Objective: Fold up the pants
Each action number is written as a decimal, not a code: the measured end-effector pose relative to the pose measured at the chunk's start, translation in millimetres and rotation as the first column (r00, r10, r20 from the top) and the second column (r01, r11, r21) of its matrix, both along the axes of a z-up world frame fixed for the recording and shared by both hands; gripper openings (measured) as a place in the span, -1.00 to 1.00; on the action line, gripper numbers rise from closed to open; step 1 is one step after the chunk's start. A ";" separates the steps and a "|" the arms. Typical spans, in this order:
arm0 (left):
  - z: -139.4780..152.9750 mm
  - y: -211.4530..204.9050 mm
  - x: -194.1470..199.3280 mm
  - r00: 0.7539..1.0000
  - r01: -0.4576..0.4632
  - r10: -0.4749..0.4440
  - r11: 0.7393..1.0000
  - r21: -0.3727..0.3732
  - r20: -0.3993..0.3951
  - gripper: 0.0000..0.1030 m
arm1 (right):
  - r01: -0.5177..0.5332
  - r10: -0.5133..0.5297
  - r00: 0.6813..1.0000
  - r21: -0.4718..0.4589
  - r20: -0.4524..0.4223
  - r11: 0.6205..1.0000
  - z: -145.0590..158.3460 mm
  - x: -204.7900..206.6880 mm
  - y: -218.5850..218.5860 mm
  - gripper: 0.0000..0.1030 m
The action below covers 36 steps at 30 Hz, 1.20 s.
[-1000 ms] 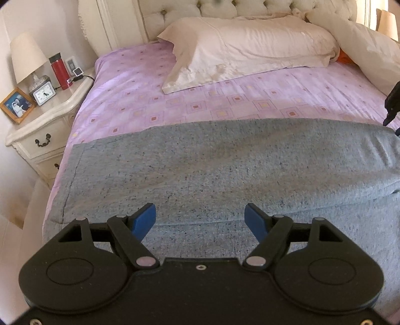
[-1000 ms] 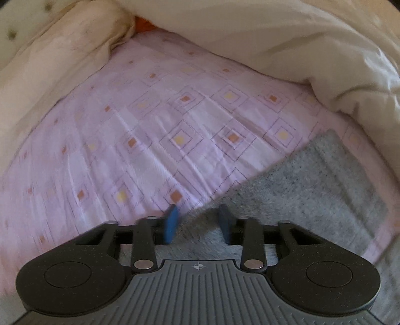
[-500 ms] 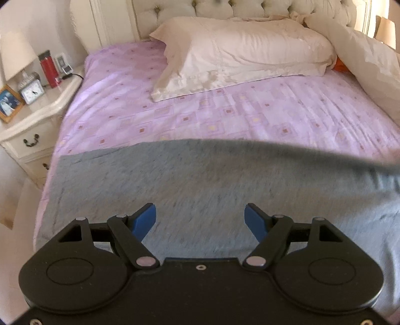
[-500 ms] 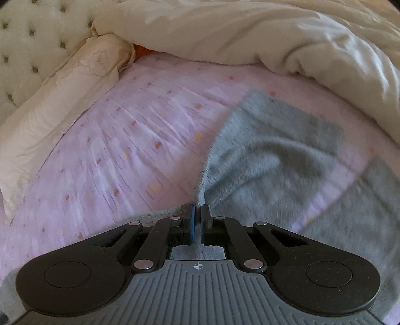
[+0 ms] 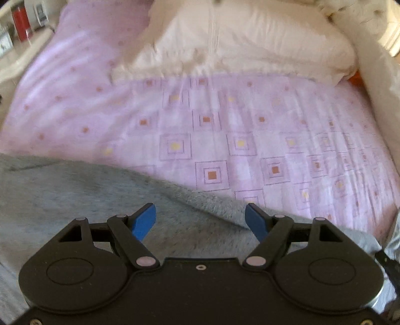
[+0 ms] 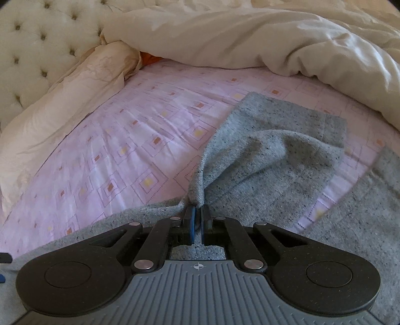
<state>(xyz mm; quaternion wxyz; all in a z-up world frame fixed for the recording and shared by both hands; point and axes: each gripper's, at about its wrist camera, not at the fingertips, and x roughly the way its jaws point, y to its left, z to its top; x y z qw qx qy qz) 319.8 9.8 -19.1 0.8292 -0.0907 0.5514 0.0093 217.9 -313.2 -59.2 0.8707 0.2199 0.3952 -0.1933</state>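
Observation:
Grey knit pants (image 5: 75,195) lie on a lilac patterned bed sheet (image 5: 225,130). My left gripper (image 5: 201,221) is open and empty, hovering just above the pants' far edge. My right gripper (image 6: 196,220) is shut on a pinched fold of the pants (image 6: 262,160) and holds it lifted off the sheet (image 6: 125,140), so the leg drapes away to the right. A tip of the right gripper (image 5: 386,260) shows at the right edge of the left wrist view.
A cream pillow (image 5: 237,40) lies at the head of the bed, also in the right wrist view (image 6: 62,100). A bunched cream duvet (image 6: 275,37) fills the far right side. A nightstand with a red bottle (image 5: 21,23) stands at the far left.
My right gripper closed on the pants edge and lifted it, pulling the leg up. My left gripper, still open, moved forward and right over the pants toward the pillow.

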 end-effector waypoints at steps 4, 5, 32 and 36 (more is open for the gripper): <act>-25.3 0.9 17.0 0.994 -0.072 0.069 0.997 -0.041 -0.089 0.52 | 0.000 0.000 1.000 0.003 0.003 1.000 -0.6 -0.6 -1.3 -0.91; -29.5 1.8 19.1 0.991 -0.091 0.085 0.995 -0.050 -0.102 0.52 | -0.001 0.001 1.000 0.007 0.003 1.000 -0.7 -1.1 -2.9 -0.91; 46.2 1.4 -228.9 0.988 0.052 -0.055 0.998 0.024 0.145 -0.84 | -0.071 0.121 0.956 0.187 -0.268 0.980 59.0 -114.9 -42.5 -0.88; 7.0 -1.2 -261.9 0.998 0.057 -0.057 0.998 0.024 0.029 -0.97 | -0.137 0.148 0.972 0.073 -0.182 0.988 81.9 -105.5 -36.8 -0.72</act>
